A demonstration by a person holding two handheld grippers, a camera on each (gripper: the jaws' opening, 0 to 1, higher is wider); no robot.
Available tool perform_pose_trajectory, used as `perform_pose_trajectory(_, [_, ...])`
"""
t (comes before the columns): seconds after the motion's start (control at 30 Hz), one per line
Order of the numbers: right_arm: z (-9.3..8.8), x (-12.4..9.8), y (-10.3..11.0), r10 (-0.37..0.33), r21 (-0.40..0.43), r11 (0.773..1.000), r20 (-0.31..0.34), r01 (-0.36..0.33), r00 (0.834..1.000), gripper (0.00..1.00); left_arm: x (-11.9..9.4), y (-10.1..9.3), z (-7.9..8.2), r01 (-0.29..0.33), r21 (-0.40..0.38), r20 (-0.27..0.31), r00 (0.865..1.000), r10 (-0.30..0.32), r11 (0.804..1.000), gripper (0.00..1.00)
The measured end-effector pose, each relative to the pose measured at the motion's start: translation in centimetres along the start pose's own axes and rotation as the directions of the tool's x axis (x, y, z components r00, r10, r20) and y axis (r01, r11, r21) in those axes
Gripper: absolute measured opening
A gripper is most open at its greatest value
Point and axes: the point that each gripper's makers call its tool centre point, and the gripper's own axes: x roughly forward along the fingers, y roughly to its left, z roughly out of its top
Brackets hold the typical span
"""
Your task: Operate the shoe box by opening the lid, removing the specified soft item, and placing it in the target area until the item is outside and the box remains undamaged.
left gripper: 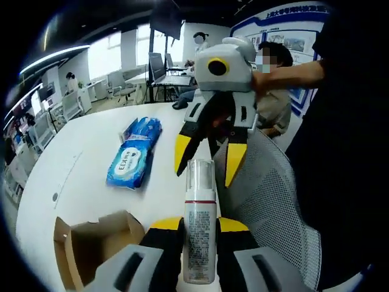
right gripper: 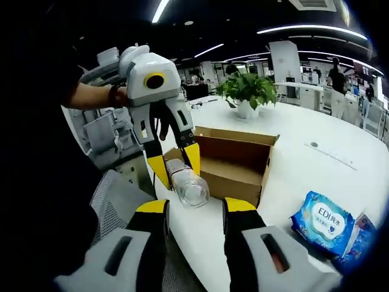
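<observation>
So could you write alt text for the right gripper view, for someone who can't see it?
A hand-held tool grips a clear-capped bottle above an open cardboard box on a white table. A second tool with yellow tips points at it, jaws apart. A blue wipes pack lies nearby, a potted plant behind.

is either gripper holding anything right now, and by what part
The left gripper holds a foam pump bottle by its lower body, clear cap pointing away. The right gripper is open and holds nothing.
</observation>
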Motion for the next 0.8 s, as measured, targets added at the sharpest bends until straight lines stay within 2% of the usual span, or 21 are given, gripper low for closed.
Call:
perform_pose_trajectory(0.2, [0.4,0.2,0.9,0.043,-0.017,0.999,0.007,-0.043,0.999,0.31,0.4,-0.7,0.6,0.031,0.032,-0.004,1.000,-0.031,0.999,0.20])
perform_pose_trajectory(0.4, [0.5,0.2,1.8,0.091,-0.036,0.995,0.002,-0.091,0.996,0.29,0.9,-1.5,0.7,0.081,0.078,-0.032,0.996,-0.078,0.994,0.20])
perform_pose_trajectory(0.6, [0.3,0.1,1.9,0.104,-0.039,0.994,-0.004,-0.104,0.995,0.20,1.0,-1.6,1.6,0.105,0.095,-0.024,0.994,-0.103,0.990,0.20])
perform_pose_trajectory(0.8, [0.1,-0.2,2.3,0.104,-0.013,0.994,-0.010,-0.104,0.995,0.20,1.4,-2.0,1.8,0.144,0.108,-0.030,0.989,-0.142,0.984,0.20])
